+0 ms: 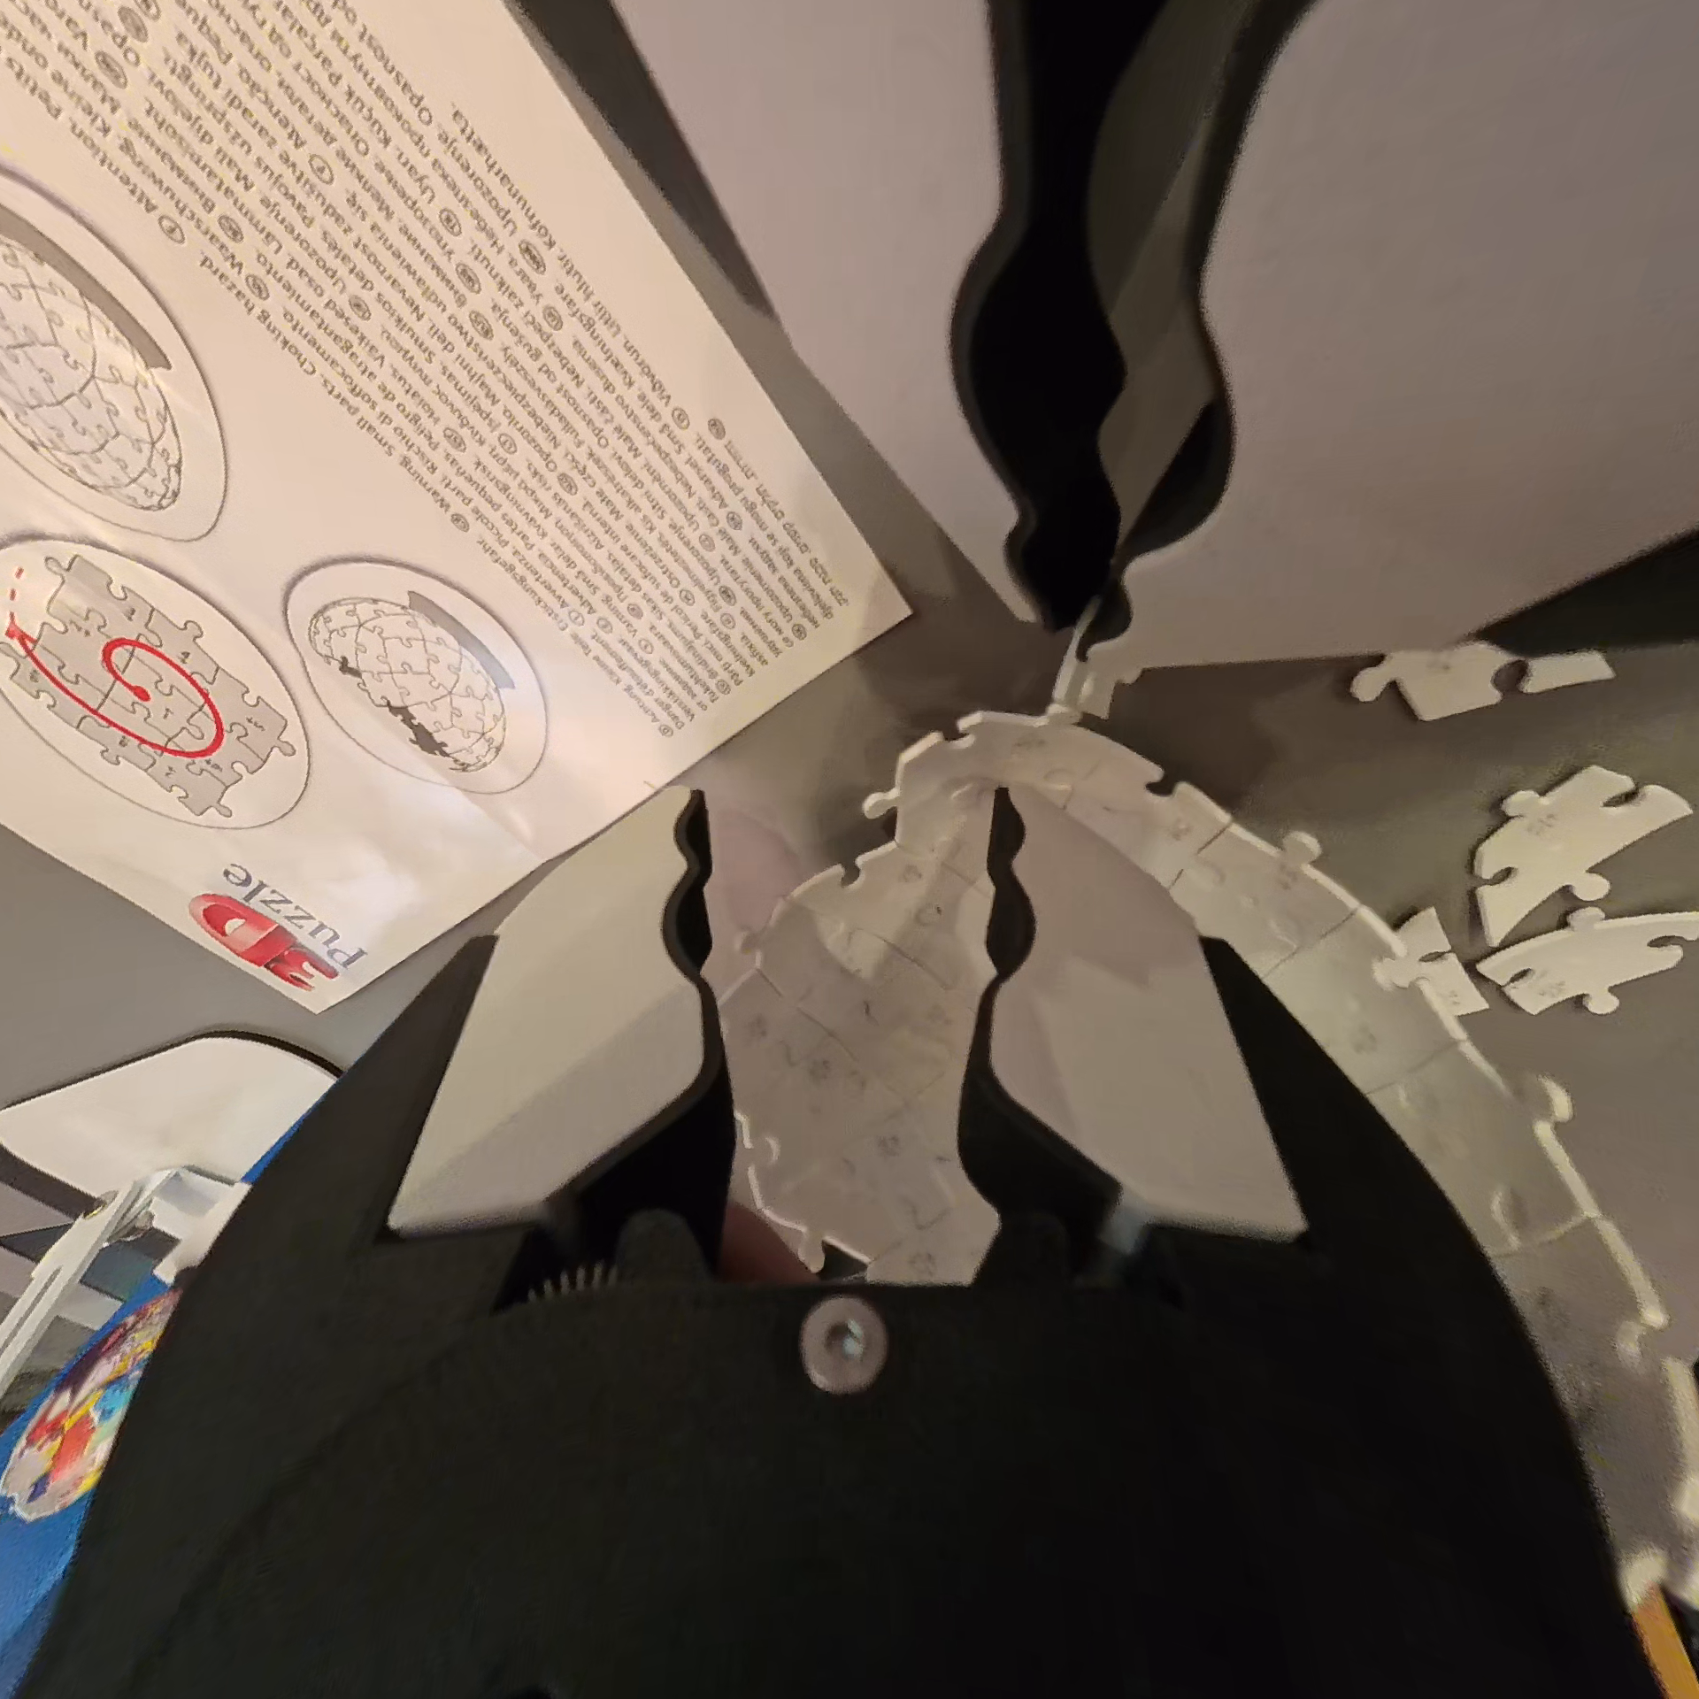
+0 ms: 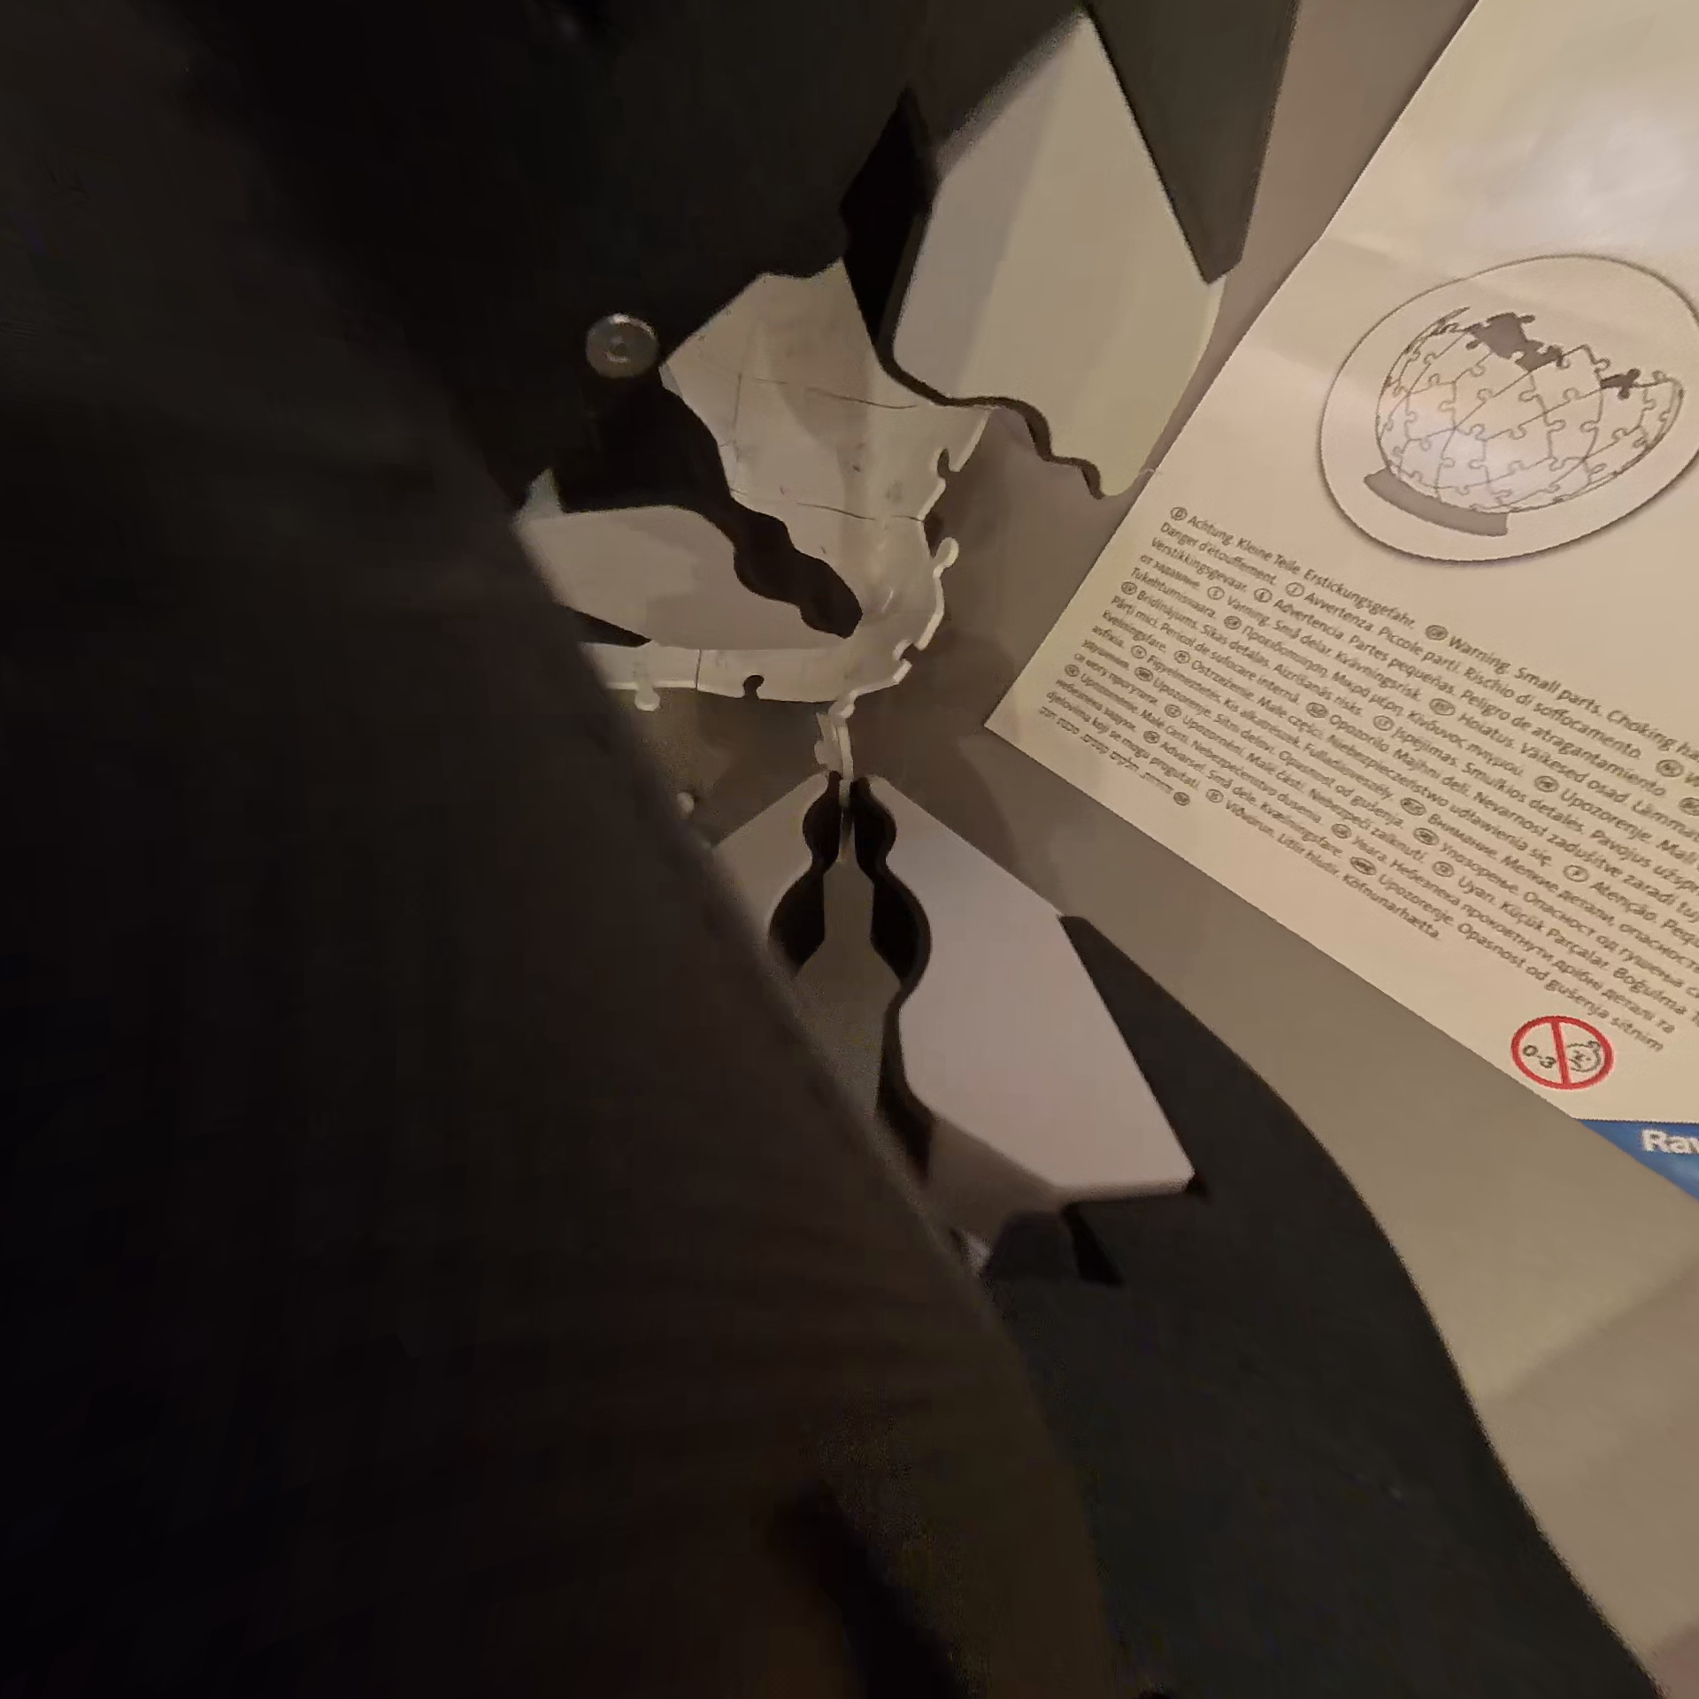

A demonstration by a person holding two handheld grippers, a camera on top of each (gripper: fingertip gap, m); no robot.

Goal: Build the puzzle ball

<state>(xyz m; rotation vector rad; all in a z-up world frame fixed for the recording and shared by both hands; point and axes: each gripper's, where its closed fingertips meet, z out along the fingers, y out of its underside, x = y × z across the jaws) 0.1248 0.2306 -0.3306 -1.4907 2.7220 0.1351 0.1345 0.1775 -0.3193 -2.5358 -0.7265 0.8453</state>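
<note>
A partly built white puzzle shell [image 1: 855, 1011] curves up from the grey table, with a second arc [image 1: 1287, 919] running off to the right. My left gripper [image 1: 846, 800] has its fingers on either side of the shell's strip and appears shut on it. It also shows in the right wrist view [image 2: 974, 552], with the shell [image 2: 827, 460] between its fingers. My right gripper [image 2: 844, 791] is shut on a single white puzzle piece [image 2: 832, 735], held edge-on against the shell's rim. In the left wrist view the right gripper [image 1: 1080, 607] comes from above with the piece [image 1: 1089, 680] touching the shell's top edge.
A printed instruction sheet [image 1: 414, 460] lies to the left of the shell, also visible in the right wrist view [image 2: 1379, 644]. Several loose white pieces [image 1: 1563, 855] lie on the table [image 1: 1333, 735] at the right. A blue box [image 1: 74, 1471] sits at the lower left. A dark blurred mass [image 2: 322, 919] blocks the right wrist view's left half.
</note>
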